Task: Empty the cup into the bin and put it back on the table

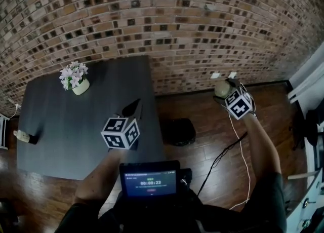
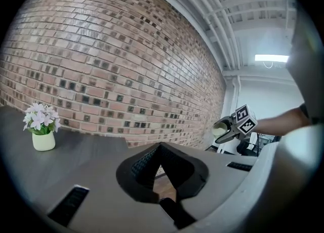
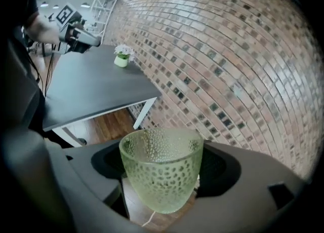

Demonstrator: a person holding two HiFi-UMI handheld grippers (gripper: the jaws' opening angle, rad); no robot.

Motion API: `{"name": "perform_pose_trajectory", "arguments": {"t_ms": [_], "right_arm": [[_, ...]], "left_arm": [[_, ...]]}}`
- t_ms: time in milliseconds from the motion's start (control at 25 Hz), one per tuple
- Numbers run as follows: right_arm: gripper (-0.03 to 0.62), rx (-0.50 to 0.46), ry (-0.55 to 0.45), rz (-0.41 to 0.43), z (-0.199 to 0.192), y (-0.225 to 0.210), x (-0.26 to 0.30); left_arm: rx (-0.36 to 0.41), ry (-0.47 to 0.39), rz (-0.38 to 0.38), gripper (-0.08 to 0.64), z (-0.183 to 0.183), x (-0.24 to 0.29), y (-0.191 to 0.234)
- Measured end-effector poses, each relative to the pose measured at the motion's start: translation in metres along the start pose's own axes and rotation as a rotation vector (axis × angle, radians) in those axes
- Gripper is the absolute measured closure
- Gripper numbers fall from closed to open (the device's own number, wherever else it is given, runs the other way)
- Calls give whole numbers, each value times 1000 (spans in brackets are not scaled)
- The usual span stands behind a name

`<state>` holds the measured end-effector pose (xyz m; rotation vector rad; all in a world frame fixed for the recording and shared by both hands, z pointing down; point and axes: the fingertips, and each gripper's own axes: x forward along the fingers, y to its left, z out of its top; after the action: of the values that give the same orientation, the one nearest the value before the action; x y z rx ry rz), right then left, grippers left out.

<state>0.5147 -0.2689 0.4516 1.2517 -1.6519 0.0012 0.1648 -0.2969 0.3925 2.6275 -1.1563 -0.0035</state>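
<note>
A pale green dimpled glass cup (image 3: 161, 173) sits between the jaws of my right gripper (image 1: 225, 93), which is shut on it. Nothing shows inside the cup. In the head view the cup (image 1: 220, 88) hangs over the wooden floor near the brick wall, to the right of the table. A black bin (image 1: 178, 131) stands on the floor beside the table's right edge, to the lower left of the cup. My left gripper (image 1: 132, 107) is shut and empty over the right part of the dark grey table (image 1: 61, 136). The left gripper view shows the cup (image 2: 220, 128) far off to the right.
A small pot of pale flowers (image 1: 76, 79) stands at the table's far left. A small object (image 1: 25, 137) lies at its left edge. Cables (image 1: 238, 151) run across the floor on the right. White furniture (image 1: 309, 90) stands at the far right.
</note>
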Motion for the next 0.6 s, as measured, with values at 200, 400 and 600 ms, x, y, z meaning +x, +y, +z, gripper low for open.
{"name": "perform_pose_trajectory", "arguments": {"t_ms": [200, 400, 600], "right_arm": [[193, 181, -106, 37, 7, -3, -12], [193, 298, -197, 54, 18, -5, -26], [193, 372, -313, 82, 32, 0, -40]], "left_arm": [[3, 6, 2, 569, -1, -3, -3], [-2, 7, 11, 569, -1, -8, -2], [-2, -19, -26, 569, 3, -12, -11]]}}
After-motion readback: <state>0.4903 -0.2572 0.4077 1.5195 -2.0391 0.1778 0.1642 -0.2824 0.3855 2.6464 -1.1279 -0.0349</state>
